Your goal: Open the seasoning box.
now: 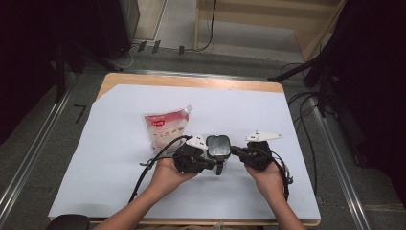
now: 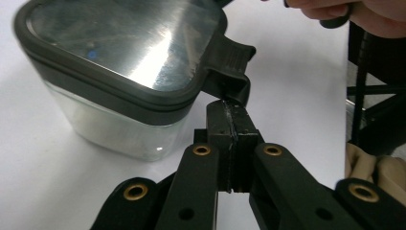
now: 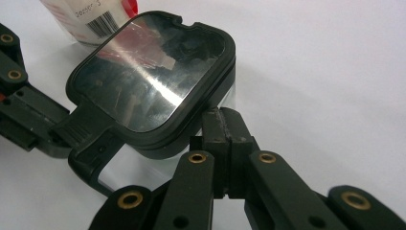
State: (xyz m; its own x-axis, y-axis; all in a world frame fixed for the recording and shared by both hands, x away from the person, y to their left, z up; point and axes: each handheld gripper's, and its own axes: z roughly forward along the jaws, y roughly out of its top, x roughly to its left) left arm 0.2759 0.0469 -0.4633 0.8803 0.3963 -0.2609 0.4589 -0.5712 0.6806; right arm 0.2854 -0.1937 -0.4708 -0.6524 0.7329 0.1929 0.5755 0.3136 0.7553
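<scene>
Glass and dark plastic make up the container (image 1: 218, 147) we work on: clear rounded walls, a glossy lid (image 3: 148, 76) framed in matte black, a ribbed latch (image 2: 230, 72) hinged at one edge. It stands on the white paper-covered counter (image 1: 119, 182) between our two grippers. The lid is on and the latch looks down, so opening seems not yet begun. Our left gripper (image 2: 230, 112) has its fingers pressed together, empty, the tips just under the latch. Our right gripper (image 3: 222, 120) also has fingers pressed together, against the lid's rim. A soft, crinkled red-and-white pouch (image 1: 167, 127) lies flat behind the container.
</scene>
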